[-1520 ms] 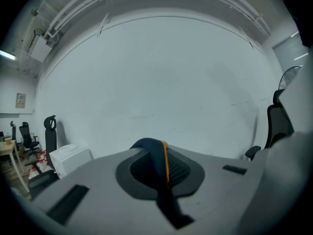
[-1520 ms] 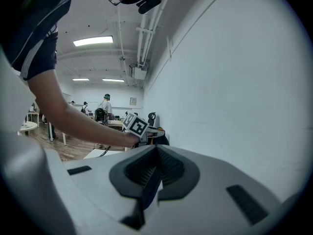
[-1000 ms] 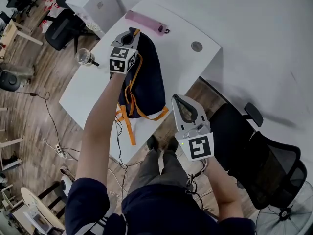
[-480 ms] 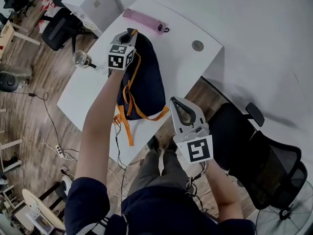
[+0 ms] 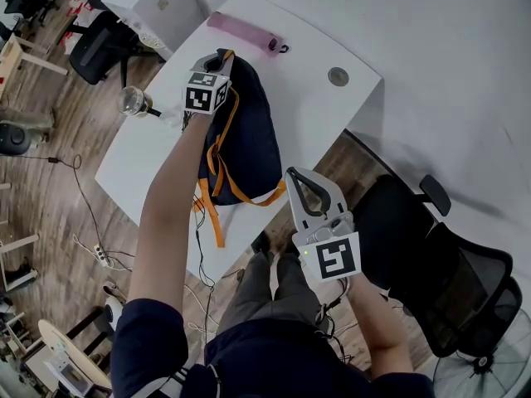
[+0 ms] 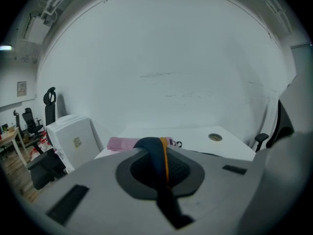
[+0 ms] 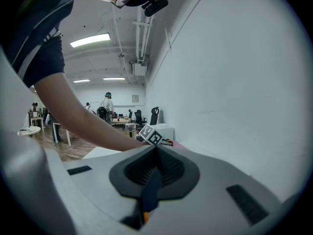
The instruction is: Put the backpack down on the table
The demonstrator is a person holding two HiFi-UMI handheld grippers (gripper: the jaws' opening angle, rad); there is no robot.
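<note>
A dark navy backpack [image 5: 249, 131] with orange straps lies on the white table [image 5: 311, 118], its loose straps trailing over the near edge. My left gripper [image 5: 217, 59] is at the backpack's far, top end, shut on its navy, orange-edged top handle [image 6: 152, 147], which loops over the closed jaws of the left gripper [image 6: 158, 154]. My right gripper [image 5: 293, 174] hovers by the backpack's near right corner, jaws closed. In the right gripper view a navy strap with an orange tip [image 7: 149, 192] sits pinched between the jaws of the right gripper [image 7: 156, 150].
A pink pouch [image 5: 241, 33] lies at the table's far end, with a round cable hole [image 5: 338, 76] to the right. A glass jar [image 5: 133, 99] stands by the left edge. Black office chairs [image 5: 440, 255] [image 5: 101, 44], a white cabinet [image 5: 158, 2] and floor cables surround the table.
My left gripper has sunk toward the table with the handle, and the backpack's top has settled lower. The right gripper has barely moved.
</note>
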